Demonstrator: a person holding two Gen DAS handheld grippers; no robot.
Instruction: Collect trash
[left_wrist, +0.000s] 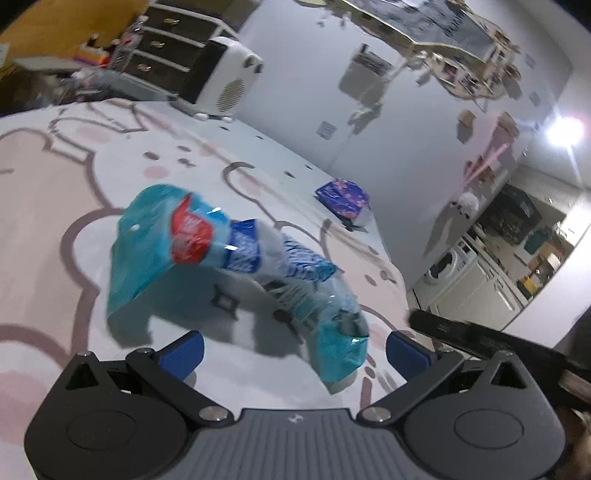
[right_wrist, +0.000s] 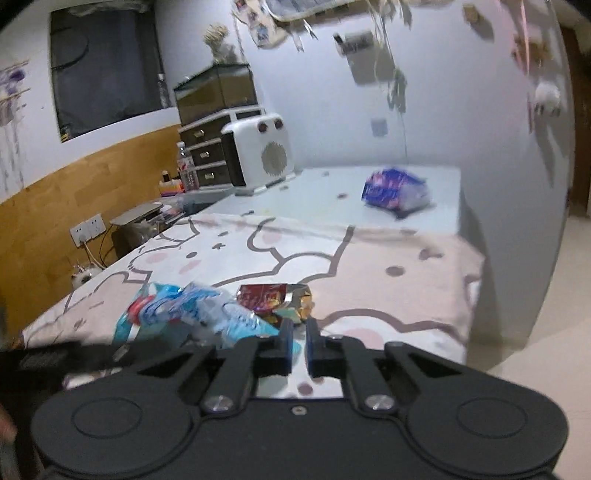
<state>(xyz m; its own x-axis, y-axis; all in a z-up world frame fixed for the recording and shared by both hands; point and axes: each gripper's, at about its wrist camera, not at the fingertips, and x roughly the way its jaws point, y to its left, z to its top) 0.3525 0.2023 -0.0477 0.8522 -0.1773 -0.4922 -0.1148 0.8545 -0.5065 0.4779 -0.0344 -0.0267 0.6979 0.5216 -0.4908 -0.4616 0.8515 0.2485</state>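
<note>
My left fingers (left_wrist: 408, 352) are spread wide, released, nothing between them; the blue wrapper (left_wrist: 229, 254) lies just ahead on the bed (left_wrist: 55, 221). My right fingers (right_wrist: 283, 341) are nearly closed and look pinched on the edge of a red wrapper (right_wrist: 273, 301), though the contact itself is blurred.

Risks, as I judge them: the thin grip on the red wrapper could slip if I lift fast; the blue one is crumpled and light, so closing off-centre could push it away or snag the sheet.

Blue wrapper's long axis runs from far-left to near-right in the left view, near end pointing toward my right-hand pad. A purple packet (left_wrist: 343, 197) sits well apart, further back.
</note>
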